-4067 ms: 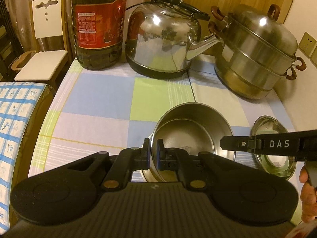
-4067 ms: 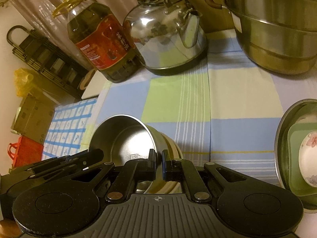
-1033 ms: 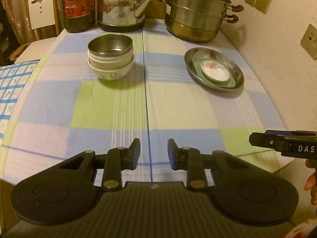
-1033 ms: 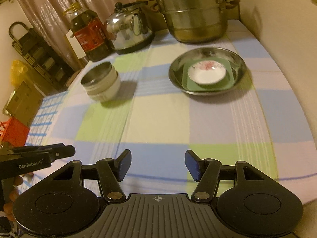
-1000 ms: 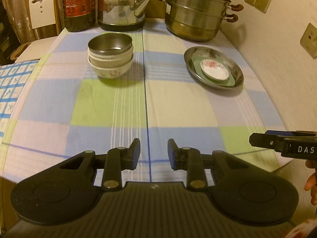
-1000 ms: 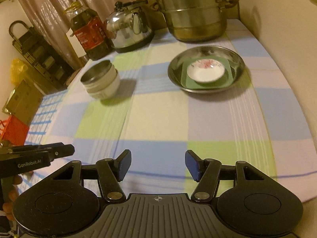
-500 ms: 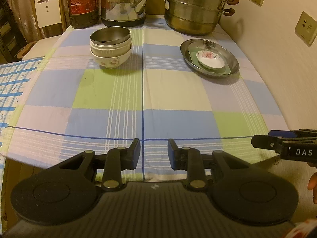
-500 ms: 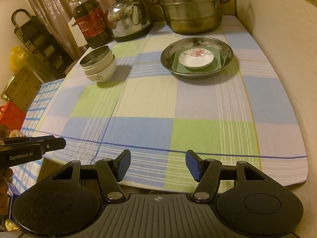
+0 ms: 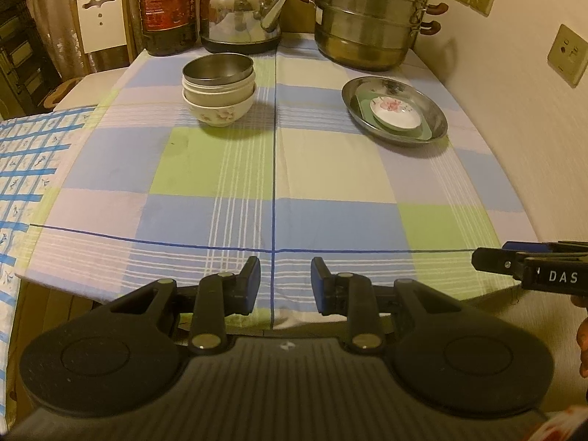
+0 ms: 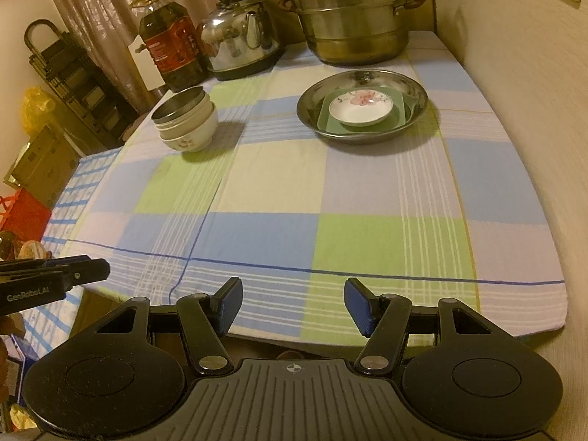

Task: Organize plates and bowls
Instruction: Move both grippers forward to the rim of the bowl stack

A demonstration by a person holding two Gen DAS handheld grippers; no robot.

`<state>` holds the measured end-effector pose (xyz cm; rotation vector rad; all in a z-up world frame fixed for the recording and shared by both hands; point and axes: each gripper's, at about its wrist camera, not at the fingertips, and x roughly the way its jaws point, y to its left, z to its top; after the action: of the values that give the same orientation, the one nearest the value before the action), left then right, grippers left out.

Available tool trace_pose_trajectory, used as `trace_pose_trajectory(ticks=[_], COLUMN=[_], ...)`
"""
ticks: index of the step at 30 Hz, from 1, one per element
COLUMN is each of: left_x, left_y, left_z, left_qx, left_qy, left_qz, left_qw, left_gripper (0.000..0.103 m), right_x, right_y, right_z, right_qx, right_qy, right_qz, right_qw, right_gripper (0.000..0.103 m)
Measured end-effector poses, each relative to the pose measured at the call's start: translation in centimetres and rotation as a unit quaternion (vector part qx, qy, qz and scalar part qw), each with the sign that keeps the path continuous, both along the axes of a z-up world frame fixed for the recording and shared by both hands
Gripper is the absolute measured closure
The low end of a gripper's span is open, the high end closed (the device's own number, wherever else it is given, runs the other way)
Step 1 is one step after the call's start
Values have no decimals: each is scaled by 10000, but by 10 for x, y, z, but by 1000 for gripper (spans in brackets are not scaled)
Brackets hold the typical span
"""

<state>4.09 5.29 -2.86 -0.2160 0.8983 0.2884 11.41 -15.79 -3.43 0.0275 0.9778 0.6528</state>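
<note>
Bowls (image 9: 218,90) stand nested in one stack, a steel one on top of pale china ones, on the far left part of the table (image 9: 330,169), just in front of the oil bottle (image 9: 167,7) and kettle (image 9: 242,11). From the left wrist, the plates (image 9: 395,112) lie stacked too: a small flowered saucer on a green square plate inside a steel dish, toward the far right edge, near the steamer pot (image 9: 367,18). The left gripper (image 9: 284,281) hangs over the near edge of the table, its tongs a little apart with nothing between them. By my reading the sorting looks finished, both stacks built; what remains is at most a retreat or a check, calling for no grasp.

From the right wrist, the right gripper (image 10: 292,303) also sits at the near edge, its tongs wide apart and empty. The left gripper's tip shows at the left border, well apart from it. The whole near half of the checked cloth (image 10: 330,191) lies bare, so there is open room to move. The wall hugs the right edge, and the cloth overhangs the near edge, which a low pass could snag.
</note>
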Motion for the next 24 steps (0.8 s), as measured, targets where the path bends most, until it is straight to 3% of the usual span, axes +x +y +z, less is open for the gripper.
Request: trace_pose_trajectory(ticks=[13, 22, 24], left_x=[45, 90, 101], left_y=[57, 135, 153], left_z=[5, 9, 9], left_qx=[105, 196, 202], left_qy=[-120, -211, -218], left_qz=[294, 604, 629], left_qw=[9994, 9978, 9976], left_gripper=[77, 77, 77], right_x=[41, 88, 97], right_y=[14, 75, 93], right_z=[2, 6, 7], right_qx=[4, 240, 278], right_qy=[-8, -281, -341], right_qz=[-299, -205, -143], right_qw=[9996, 9991, 9989], right_gripper=[42, 43, 50])
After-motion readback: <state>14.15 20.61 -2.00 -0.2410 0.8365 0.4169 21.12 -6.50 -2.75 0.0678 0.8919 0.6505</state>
